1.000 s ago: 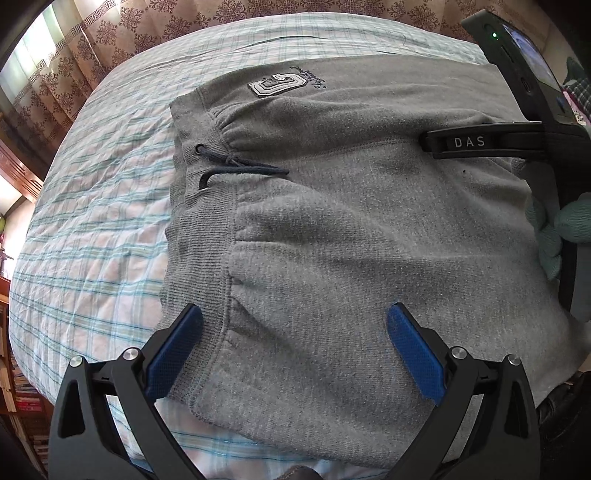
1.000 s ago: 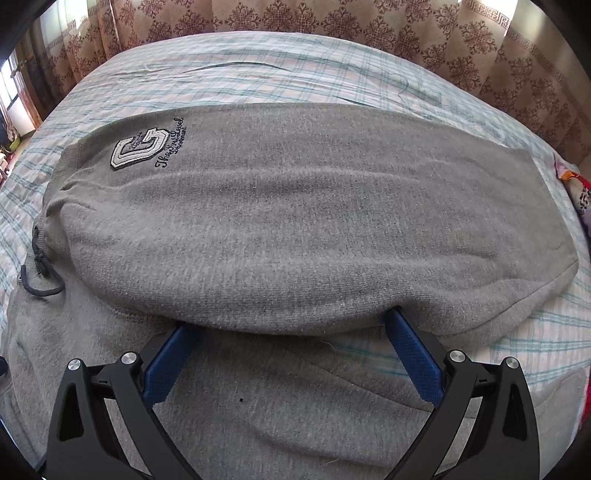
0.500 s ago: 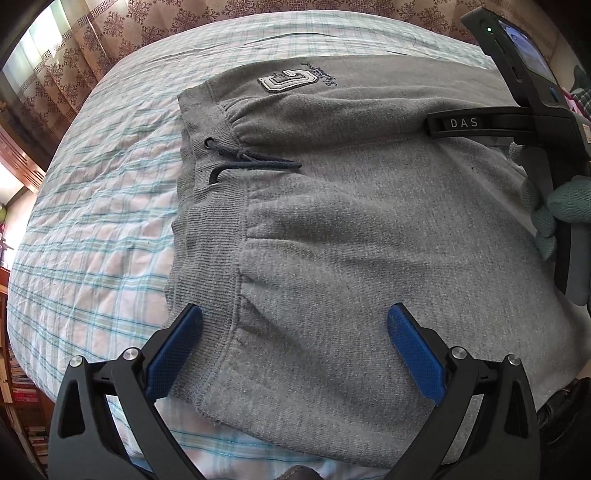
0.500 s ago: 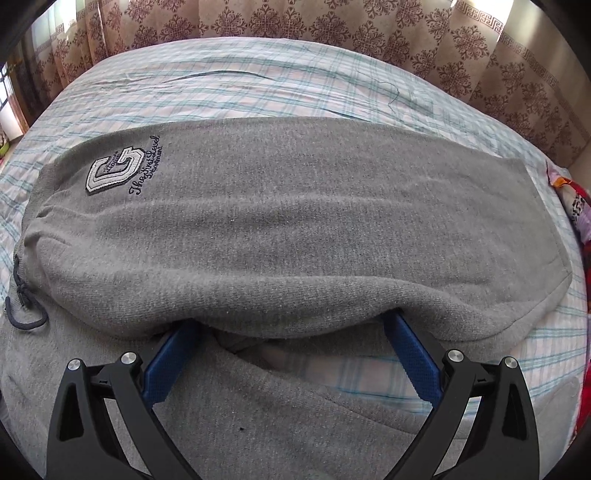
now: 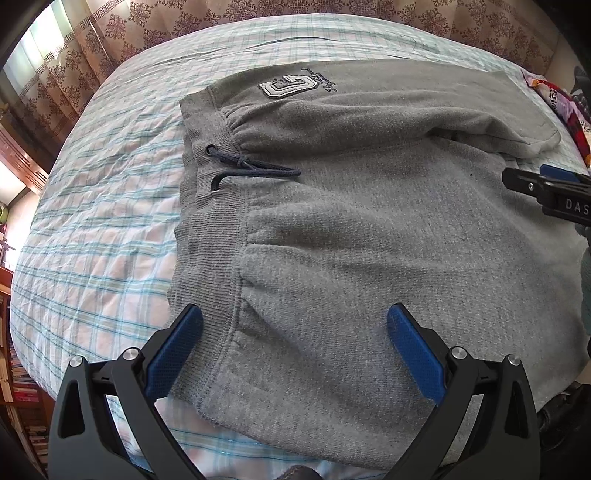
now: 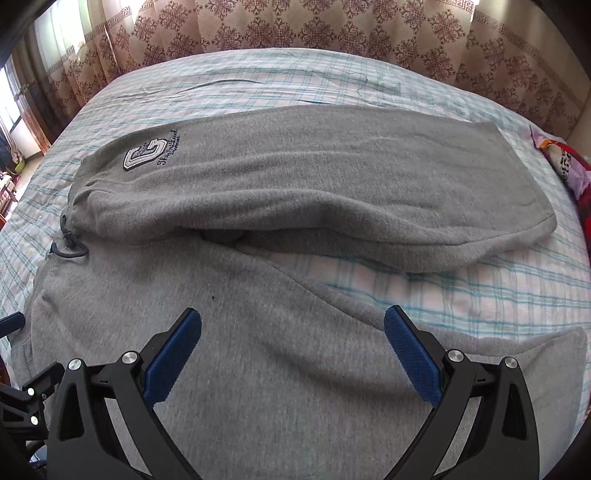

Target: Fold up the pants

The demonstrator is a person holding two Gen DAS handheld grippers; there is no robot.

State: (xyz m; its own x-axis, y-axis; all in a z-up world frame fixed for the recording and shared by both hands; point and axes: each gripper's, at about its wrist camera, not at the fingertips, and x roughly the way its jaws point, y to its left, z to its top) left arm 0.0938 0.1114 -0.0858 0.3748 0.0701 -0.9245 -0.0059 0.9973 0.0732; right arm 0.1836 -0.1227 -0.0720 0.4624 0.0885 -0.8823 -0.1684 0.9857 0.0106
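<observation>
Grey sweat shorts [image 5: 369,236] lie flat on the bed, waistband [image 5: 207,236] to the left with a dark drawstring [image 5: 251,168] and a "G" patch [image 5: 288,85]. In the right wrist view the far leg [image 6: 332,184] and near leg [image 6: 277,350] are spread apart, with sheet showing between them. My left gripper [image 5: 294,339] is open and empty above the near waistband corner. My right gripper [image 6: 292,343] is open and empty above the near leg; it also shows at the right edge of the left wrist view [image 5: 546,192].
The bed has a checked blue and white sheet [image 5: 96,221]. Patterned curtains [image 6: 295,26] hang behind it. A colourful cloth [image 6: 565,162] lies at the bed's right edge. Bookshelves [image 5: 14,369] stand at the left.
My right gripper has pulled back from under the far leg toward me, and that leg now lies flat. My left gripper has drawn back a little. Both stay open.
</observation>
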